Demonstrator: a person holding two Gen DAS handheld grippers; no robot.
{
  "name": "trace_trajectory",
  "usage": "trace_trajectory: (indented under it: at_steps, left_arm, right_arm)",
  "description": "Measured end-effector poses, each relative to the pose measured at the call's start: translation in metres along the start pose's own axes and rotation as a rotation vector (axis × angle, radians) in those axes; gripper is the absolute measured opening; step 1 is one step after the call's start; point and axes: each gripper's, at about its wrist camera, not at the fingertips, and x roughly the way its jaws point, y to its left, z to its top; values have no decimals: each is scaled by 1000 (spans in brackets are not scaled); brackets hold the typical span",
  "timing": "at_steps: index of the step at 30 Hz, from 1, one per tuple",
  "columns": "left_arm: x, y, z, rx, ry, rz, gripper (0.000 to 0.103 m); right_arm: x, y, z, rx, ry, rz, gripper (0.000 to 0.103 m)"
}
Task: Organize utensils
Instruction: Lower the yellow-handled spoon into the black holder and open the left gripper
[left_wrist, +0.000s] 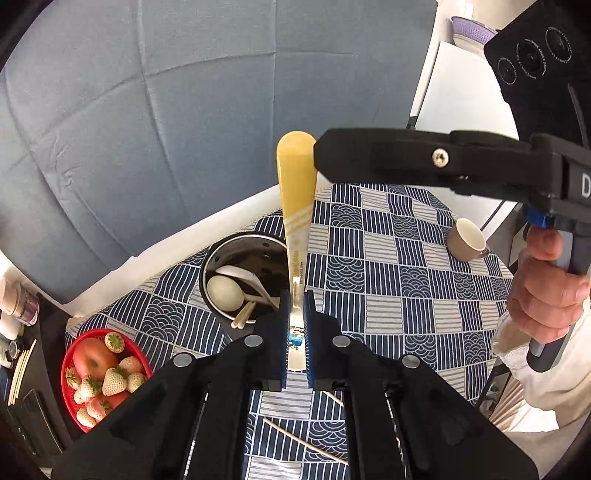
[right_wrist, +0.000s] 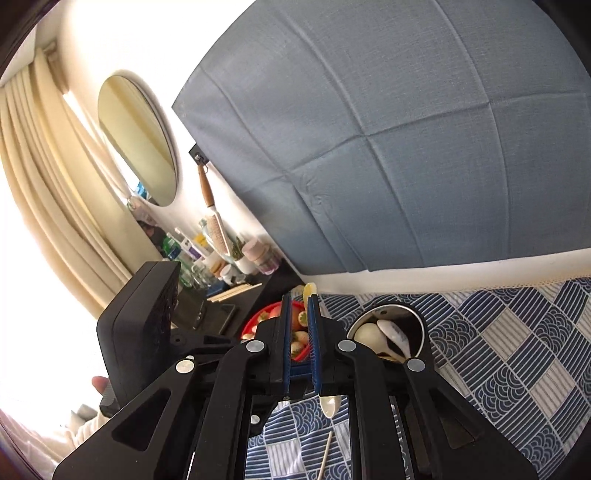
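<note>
My left gripper (left_wrist: 296, 314) is shut on the metal bowl end of a yellow-handled spoon (left_wrist: 296, 192), which stands upright above the table. My right gripper (right_wrist: 299, 317) reaches in from the right in the left wrist view (left_wrist: 318, 155), and its tip touches the top of the yellow handle. Its blue pads (right_wrist: 285, 332) stand slightly apart, with the handle tip (right_wrist: 309, 290) beside them, and grip nothing. A steel utensil pot (left_wrist: 225, 258) below holds white spoons (left_wrist: 224, 293) and chopsticks (left_wrist: 243, 314). Loose chopsticks (left_wrist: 295, 439) lie on the cloth.
A red basket of strawberries and an apple (left_wrist: 101, 373) sits at the left table corner. A beige cup (left_wrist: 466, 240) lies on its side at the right. A blue-and-white patterned cloth (left_wrist: 388, 266) covers the table. Bottles and jars (right_wrist: 221, 254) crowd a dark side shelf.
</note>
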Motion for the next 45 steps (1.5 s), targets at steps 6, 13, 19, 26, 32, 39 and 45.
trace_trajectory:
  at_steps: [6, 13, 19, 26, 32, 39, 45]
  left_arm:
    - [3, -1, 16, -14, -27, 35, 8]
    - [12, 3, 30, -35, -33, 75, 7]
    - [27, 1, 36, -23, 2, 105, 7]
    - [48, 10, 37, -39, 3, 99, 7]
    - [62, 22, 34, -87, -30, 66, 7]
    - [74, 31, 7, -158, -32, 42, 7]
    - [61, 31, -9, -135, -36, 64, 11]
  right_arm:
    - [-1, -11, 18, -41, 4, 42, 8]
    - [7, -19, 30, -95, 29, 104, 5]
    - [18, -30, 31, -95, 50, 125, 5]
    - [21, -47, 26, -85, 69, 128, 5]
    - [23, -53, 23, -104, 89, 101, 5]
    - [25, -59, 18, -116, 111, 91, 5]
    - [28, -56, 15, -113, 112, 77, 7]
